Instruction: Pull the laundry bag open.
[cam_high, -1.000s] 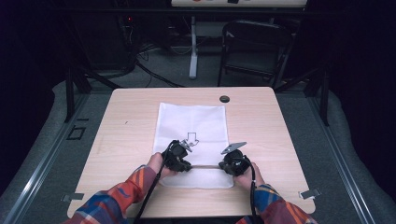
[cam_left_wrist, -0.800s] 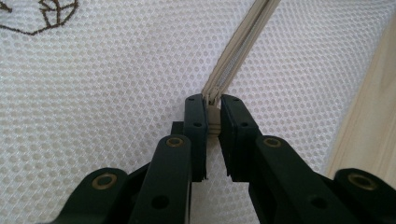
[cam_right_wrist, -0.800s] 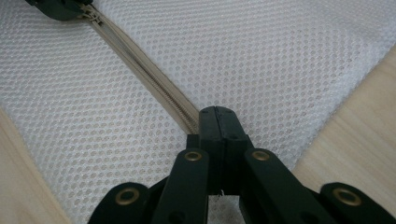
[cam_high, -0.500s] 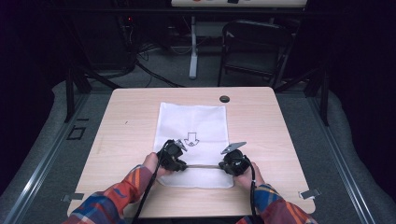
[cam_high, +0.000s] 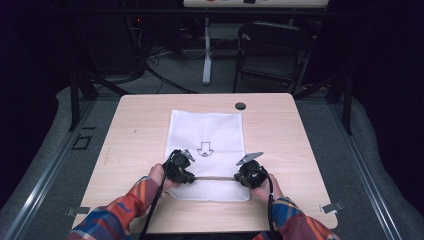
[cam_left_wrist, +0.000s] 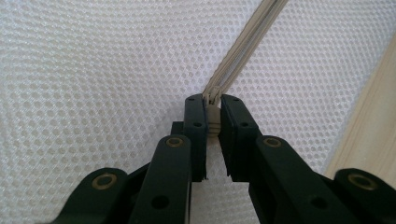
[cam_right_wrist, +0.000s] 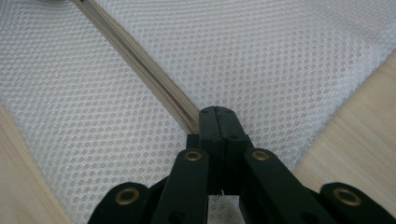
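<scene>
- Left hand-held gripper (cam_left_wrist: 212, 116), low centre of its own view, pinches the beige zipper pull (cam_left_wrist: 213, 122) between near-closed jaws.
- Right hand-held gripper (cam_right_wrist: 218, 122) has its jaws pressed together on the zipper (cam_right_wrist: 154, 77) end.
- The zipper runs between both grippers across the white mesh bag's (cam_high: 207, 135) lower part.
- The bag lies flat mid-frame on the wooden surface (cam_high: 135, 130).

Left gripper (cam_high: 181, 167) has shifted leftward along the zipper (cam_high: 214, 177) of the white mesh bag (cam_high: 207, 132), away from the right gripper (cam_high: 248, 174). Exposed zipper between them is now longer.
</scene>
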